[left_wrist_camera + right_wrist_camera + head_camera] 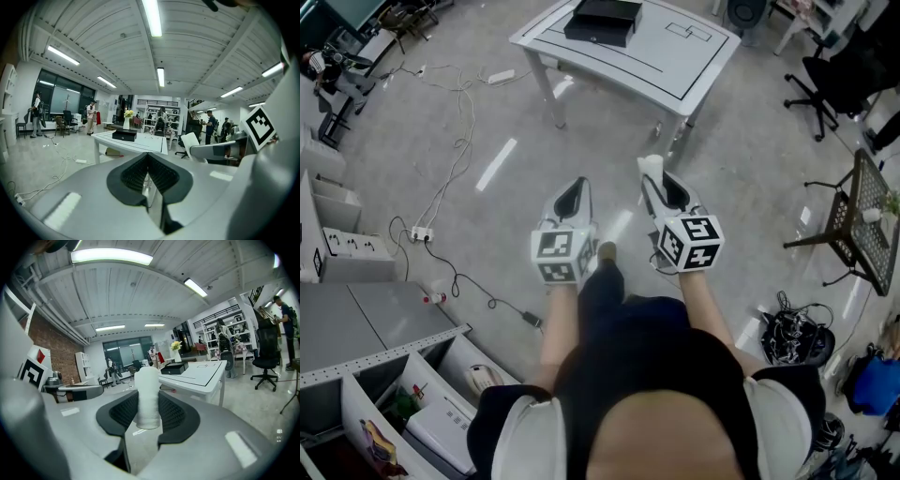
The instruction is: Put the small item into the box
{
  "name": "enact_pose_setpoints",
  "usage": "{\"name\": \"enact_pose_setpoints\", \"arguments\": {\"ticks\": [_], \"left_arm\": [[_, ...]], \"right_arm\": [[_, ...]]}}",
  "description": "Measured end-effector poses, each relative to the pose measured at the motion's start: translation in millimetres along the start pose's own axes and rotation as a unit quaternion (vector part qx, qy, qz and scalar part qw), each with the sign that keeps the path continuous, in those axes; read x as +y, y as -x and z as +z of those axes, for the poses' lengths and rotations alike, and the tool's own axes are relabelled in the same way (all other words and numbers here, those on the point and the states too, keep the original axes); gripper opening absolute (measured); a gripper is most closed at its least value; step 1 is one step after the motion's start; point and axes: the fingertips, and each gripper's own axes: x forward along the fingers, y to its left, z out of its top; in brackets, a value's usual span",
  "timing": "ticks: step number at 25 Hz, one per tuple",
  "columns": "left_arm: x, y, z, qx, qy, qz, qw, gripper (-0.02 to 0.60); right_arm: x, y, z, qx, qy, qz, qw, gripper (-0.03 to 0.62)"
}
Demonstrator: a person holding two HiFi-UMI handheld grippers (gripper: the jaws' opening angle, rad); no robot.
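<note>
Fingers (123,411) of the right gripper (656,180) are clamped on the small white roll (148,397), which stands upright and sticks up above the pads, carried in the air over the floor (487,112). Left gripper (574,195) hangs just beside it at 9 o'clock, its fingers (133,173) pressed together with nothing between them. White surface (694,66) stands at 12 o'clock, well apart from both grippers, with the black box (603,21) on its far part toward 11 o'clock.
</note>
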Motion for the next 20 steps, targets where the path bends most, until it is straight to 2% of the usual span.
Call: {"name": "enact_pose_setpoints", "arguments": {"ticks": [20], "left_arm": [[51, -62, 25, 0.002, 0.004, -0.015, 0.9999, 0.009]], "right_arm": [[-14, -68, 40, -0.004, 0.015, -0.008, 1.000, 0.132]]}}
